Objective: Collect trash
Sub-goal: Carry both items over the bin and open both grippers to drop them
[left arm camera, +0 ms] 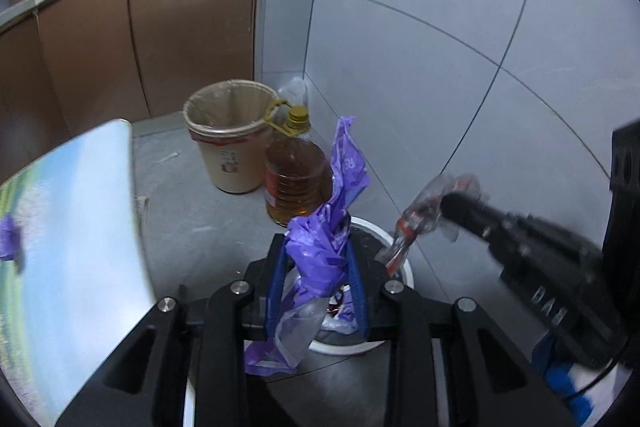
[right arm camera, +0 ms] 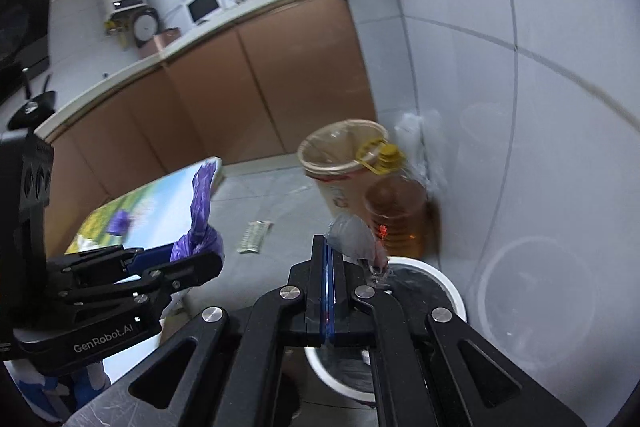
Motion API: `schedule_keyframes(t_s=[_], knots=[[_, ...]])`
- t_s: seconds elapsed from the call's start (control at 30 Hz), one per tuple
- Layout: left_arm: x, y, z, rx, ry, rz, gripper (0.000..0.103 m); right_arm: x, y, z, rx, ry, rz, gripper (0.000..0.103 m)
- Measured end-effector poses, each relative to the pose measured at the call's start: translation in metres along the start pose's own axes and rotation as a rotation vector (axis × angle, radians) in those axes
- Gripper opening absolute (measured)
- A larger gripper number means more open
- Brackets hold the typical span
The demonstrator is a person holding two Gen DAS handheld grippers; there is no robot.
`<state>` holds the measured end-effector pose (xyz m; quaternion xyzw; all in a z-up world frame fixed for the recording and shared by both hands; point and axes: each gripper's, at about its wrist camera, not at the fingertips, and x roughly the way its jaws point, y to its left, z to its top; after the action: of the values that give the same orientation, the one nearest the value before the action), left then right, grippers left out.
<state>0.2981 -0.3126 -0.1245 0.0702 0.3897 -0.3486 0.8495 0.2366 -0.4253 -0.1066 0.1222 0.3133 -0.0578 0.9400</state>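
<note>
My left gripper (left arm camera: 318, 247) is shut on a crumpled purple plastic bag (left arm camera: 324, 251), held above a white round bin (left arm camera: 396, 259) with a dark liner. It also shows in the right wrist view (right arm camera: 196, 251) with the purple bag (right arm camera: 202, 211) sticking up. My right gripper (right arm camera: 329, 247) is shut on a clear plastic wrapper with red print (right arm camera: 362, 239), held over the white bin (right arm camera: 436, 279). In the left wrist view the right gripper (left arm camera: 448, 207) holds the wrapper (left arm camera: 420, 219) above the bin's rim.
A beige lined bin (left arm camera: 228, 135) and an oil bottle with a yellow cap (left arm camera: 298, 179) stand by the tiled wall. A table with a printed cloth (left arm camera: 72, 227) lies left, with purple scrap (left arm camera: 10, 239). A flat wrapper (right arm camera: 254, 237) lies on the floor.
</note>
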Motion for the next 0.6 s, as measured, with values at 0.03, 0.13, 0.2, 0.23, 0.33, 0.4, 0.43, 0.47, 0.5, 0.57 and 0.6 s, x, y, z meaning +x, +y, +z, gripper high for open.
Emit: schedule_keyframes(t_s=[0.03,0.13,0.2,0.23,0.33,0.4,0.43,0.47,0.5,0.57,0.6], knots=[[0.009,-0.001,0.003,-0.014,0.004,-0.010,0.029,0.004,-0.004,-0.001,0.003,0.007,-0.012,0.002],[0.028,-0.004,0.008,-0.045,0.033,-0.045,0.031,0.018,-0.013,-0.005,0.005,0.027,-0.056,0.005],[0.037,-0.003,0.010,-0.062,0.042,-0.063,0.047,0.023,-0.016,-0.009,0.017,0.035,-0.073,0.005],[0.039,-0.004,0.011,-0.069,0.039,-0.062,0.050,0.024,-0.018,-0.010,0.020,0.036,-0.082,0.008],[0.039,-0.001,0.011,-0.075,0.031,-0.062,0.051,0.026,-0.021,-0.014,0.023,0.034,-0.094,0.021],[0.036,0.001,0.009,-0.077,0.022,-0.049,0.051,0.025,-0.021,-0.016,0.017,0.030,-0.102,0.029],[0.032,0.002,0.007,-0.080,0.017,-0.043,0.051,0.024,-0.020,-0.016,0.018,0.028,-0.103,0.031],[0.029,0.003,0.006,-0.084,0.013,-0.038,0.051,0.024,-0.018,-0.016,0.020,0.026,-0.105,0.036],[0.024,0.005,0.005,-0.086,0.007,-0.033,0.051,0.023,-0.017,-0.016,0.018,0.022,-0.108,0.039],[0.012,0.008,0.003,-0.085,-0.013,-0.012,0.051,0.020,-0.011,-0.015,0.007,0.011,-0.111,0.044],[0.006,0.010,0.001,-0.086,-0.023,0.000,0.051,0.017,-0.007,-0.016,0.001,0.006,-0.112,0.049]])
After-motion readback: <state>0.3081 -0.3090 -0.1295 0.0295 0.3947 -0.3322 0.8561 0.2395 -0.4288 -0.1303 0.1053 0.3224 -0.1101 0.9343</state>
